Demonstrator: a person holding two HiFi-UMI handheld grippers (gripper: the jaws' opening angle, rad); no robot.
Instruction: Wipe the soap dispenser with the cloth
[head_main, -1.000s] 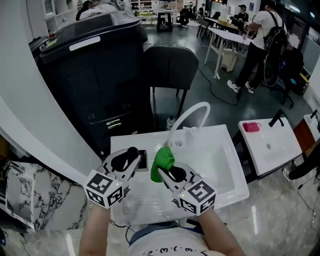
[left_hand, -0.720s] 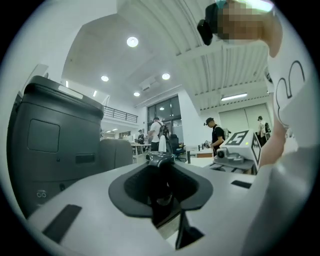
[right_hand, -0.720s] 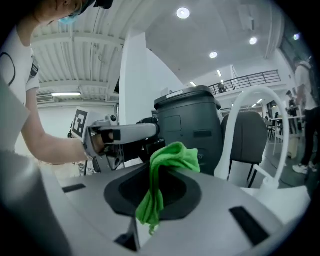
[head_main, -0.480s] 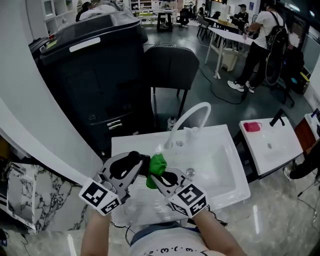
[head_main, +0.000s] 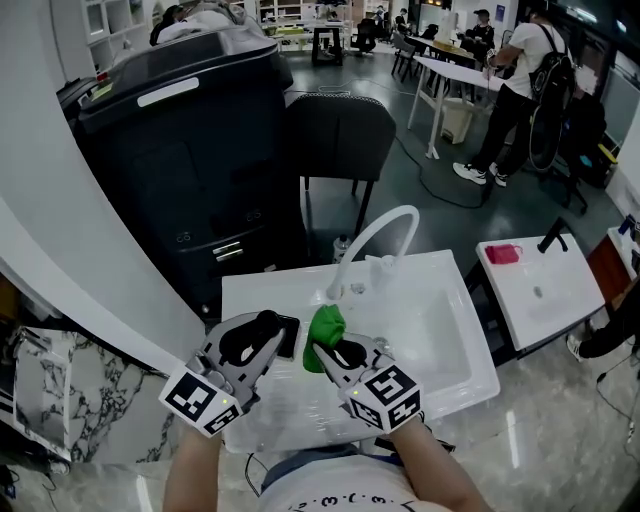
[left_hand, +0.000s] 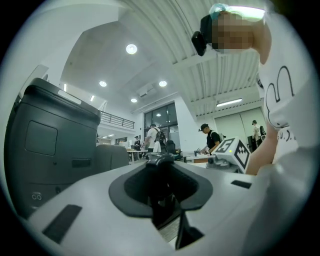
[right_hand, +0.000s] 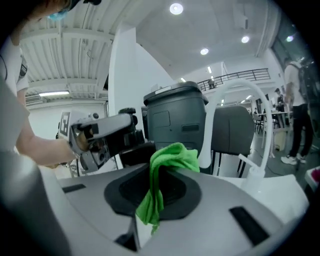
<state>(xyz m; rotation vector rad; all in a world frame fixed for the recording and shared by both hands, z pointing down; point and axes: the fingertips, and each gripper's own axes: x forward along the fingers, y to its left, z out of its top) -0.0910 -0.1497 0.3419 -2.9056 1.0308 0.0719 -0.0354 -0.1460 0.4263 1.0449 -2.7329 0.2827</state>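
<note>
Soap dispenser (head_main: 287, 337), dark, is clamped in the left hand-held gripper (head_main: 272, 332), sticking out of the jaws over the near-left corner of the sink (head_main: 440, 325). Green cloth (head_main: 324, 326), pinched by the right hand-held gripper (head_main: 332, 350), sits just right of it, maybe touching. Next stroke likely leftward.

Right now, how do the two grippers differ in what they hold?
The left gripper is shut on a black soap dispenser; the right gripper is shut on a green cloth. The soap dispenser is a stiff dark block; the cloth is soft, bunched on top with a tail hanging down. Shared: both grippers converge over the white sink, with what they hold close together.
</note>
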